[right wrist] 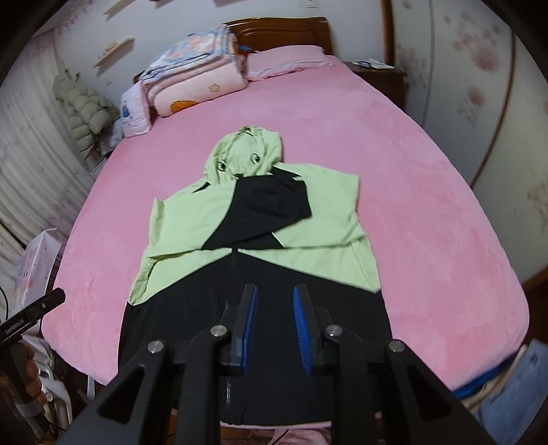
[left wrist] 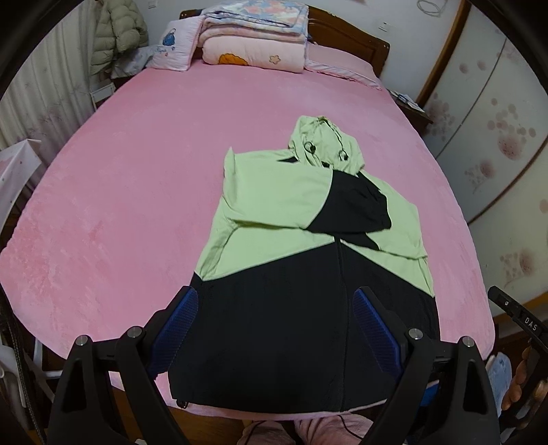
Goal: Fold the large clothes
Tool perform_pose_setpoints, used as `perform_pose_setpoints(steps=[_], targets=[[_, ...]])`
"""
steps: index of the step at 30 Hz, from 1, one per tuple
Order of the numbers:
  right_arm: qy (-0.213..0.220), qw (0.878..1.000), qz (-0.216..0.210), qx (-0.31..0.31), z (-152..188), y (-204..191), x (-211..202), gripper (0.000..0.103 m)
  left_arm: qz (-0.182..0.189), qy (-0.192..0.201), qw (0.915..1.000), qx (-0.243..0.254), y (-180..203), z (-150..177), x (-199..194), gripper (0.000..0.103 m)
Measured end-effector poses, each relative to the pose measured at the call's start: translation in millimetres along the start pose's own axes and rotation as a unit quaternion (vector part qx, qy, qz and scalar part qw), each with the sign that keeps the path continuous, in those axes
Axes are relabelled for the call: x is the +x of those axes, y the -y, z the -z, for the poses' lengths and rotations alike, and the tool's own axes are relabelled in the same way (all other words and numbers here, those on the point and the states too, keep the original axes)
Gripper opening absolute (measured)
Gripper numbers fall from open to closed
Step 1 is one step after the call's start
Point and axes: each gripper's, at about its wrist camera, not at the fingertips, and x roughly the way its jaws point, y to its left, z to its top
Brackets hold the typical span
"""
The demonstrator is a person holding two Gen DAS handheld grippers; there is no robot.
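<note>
A light green and black hooded jacket [left wrist: 274,212] lies flat on the pink bed [left wrist: 137,171], hood toward the headboard, both sleeves folded across the chest. It also shows in the right wrist view [right wrist: 212,219]. My left gripper [left wrist: 275,304] is wide open above the black hem, holding nothing. My right gripper [right wrist: 273,301] is partly open with a narrow gap, above the black lower part, holding nothing. The right gripper's body [left wrist: 517,315] shows at the right edge of the left wrist view. The left gripper's body [right wrist: 30,311] shows at the left edge of the right wrist view.
Folded quilts [left wrist: 253,37] and a pillow [right wrist: 287,61] lie at the wooden headboard [right wrist: 284,30]. A puffy coat [right wrist: 82,102] hangs at the left. A nightstand [right wrist: 380,75] stands at the right. A wardrobe [left wrist: 496,137] is at the right. The bed's near edge [right wrist: 85,369] is below the hem.
</note>
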Motion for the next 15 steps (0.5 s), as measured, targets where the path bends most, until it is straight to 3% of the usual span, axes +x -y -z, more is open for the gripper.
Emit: perform_pose_setpoints(steps=[4, 8, 11, 15], targets=[[0.005, 1.000, 0.008, 0.018, 21, 6, -4, 0.036, 0.021, -0.004, 0.9995, 0.022, -1, 16, 3, 0.091], [0.005, 0.999, 0.014, 0.036, 39, 17, -2, 0.037, 0.016, -0.014, 0.9987, 0.046, 1, 31, 9, 0.091], [0.000, 0.999, 0.021, 0.048, 52, 29, 6, 0.038, 0.026, -0.044, 0.9977, 0.045, -4, 44, 22, 0.091], [-0.003, 0.998, 0.035, 0.051, 72, 47, 18, 0.040, 0.010, -0.081, 0.9955, 0.049, -17, 67, 47, 0.091]])
